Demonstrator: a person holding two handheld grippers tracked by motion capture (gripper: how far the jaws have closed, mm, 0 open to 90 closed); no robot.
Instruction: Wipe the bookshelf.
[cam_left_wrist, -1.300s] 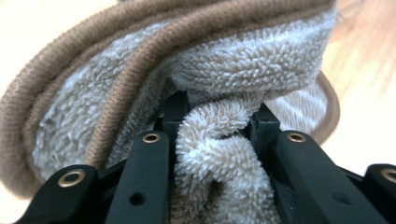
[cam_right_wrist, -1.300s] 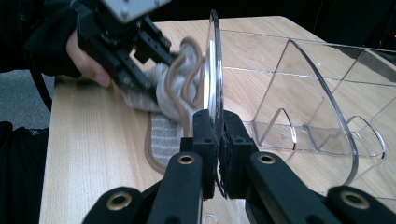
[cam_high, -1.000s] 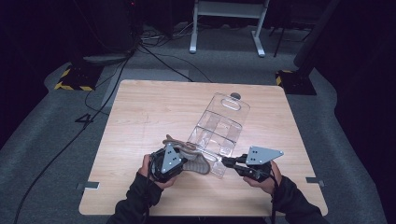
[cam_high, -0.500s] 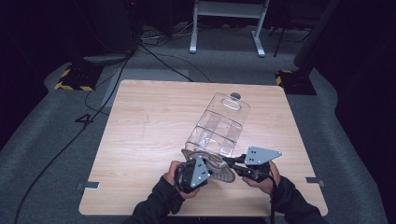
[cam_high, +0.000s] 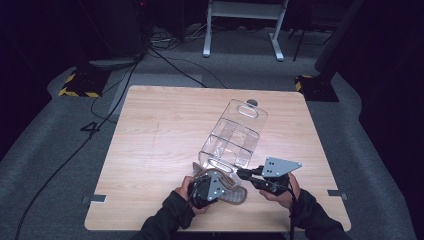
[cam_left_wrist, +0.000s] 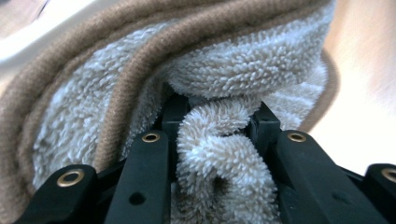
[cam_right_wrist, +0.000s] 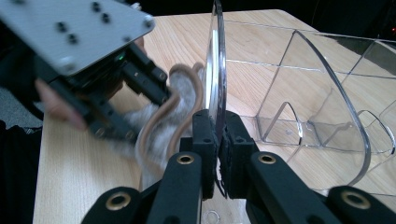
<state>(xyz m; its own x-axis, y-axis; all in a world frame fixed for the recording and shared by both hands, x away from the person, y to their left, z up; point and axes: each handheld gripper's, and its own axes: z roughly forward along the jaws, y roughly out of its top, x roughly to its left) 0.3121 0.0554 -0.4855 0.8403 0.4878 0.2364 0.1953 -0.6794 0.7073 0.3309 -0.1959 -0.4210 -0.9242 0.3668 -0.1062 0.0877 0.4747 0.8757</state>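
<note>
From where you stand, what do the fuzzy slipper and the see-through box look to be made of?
The slipper looks like soft terry or fleece: cream looped pile, with brown cord-like trim along its edge. The box seems to be clear hard plastic, probably acrylic: glossy, see-through walls and dividers with bright edges. Glass can't be ruled out.

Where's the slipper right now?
In the high view the slipper lies at the table's near edge, clamped in the left gripper, just in front of the clear organizer that the right gripper holds.
</note>
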